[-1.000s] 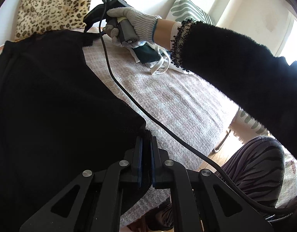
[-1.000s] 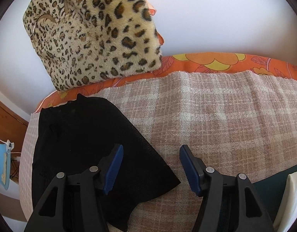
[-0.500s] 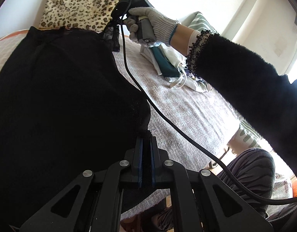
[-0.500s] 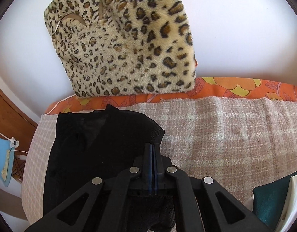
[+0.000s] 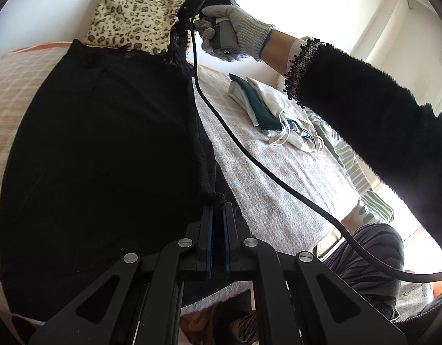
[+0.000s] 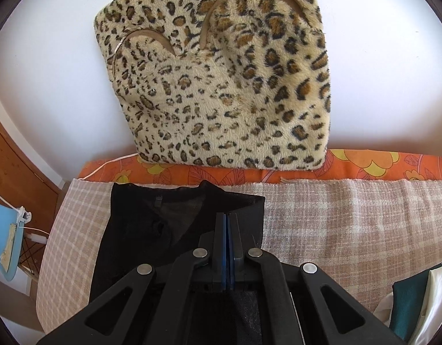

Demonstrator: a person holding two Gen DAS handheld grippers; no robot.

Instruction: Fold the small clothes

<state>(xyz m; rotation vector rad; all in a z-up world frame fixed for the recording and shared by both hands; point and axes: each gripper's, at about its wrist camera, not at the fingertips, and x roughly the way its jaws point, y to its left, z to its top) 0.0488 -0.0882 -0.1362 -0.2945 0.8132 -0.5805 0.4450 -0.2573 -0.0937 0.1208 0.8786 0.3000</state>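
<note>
A black mesh garment (image 5: 106,149) lies spread over the checked blanket (image 5: 278,189) on the bed. My left gripper (image 5: 218,207) is shut on its near right corner. My right gripper (image 6: 227,218) is shut on the garment's (image 6: 163,224) far right corner and holds it raised. In the left wrist view the right gripper (image 5: 189,8) shows at the top, held by a gloved hand (image 5: 238,31), with black fabric hanging from it.
A leopard-print cushion (image 6: 221,86) leans on the white wall at the bed's far edge. A pile of folded white and green clothes (image 5: 272,115) lies on the blanket to the right. A black cable (image 5: 249,155) runs across the blanket. A blue object (image 6: 2,238) stands at left.
My right gripper closed on the garment's far corner and lifted it. The left gripper stayed shut on the near corner and rose, and both moved toward the cushion.
</note>
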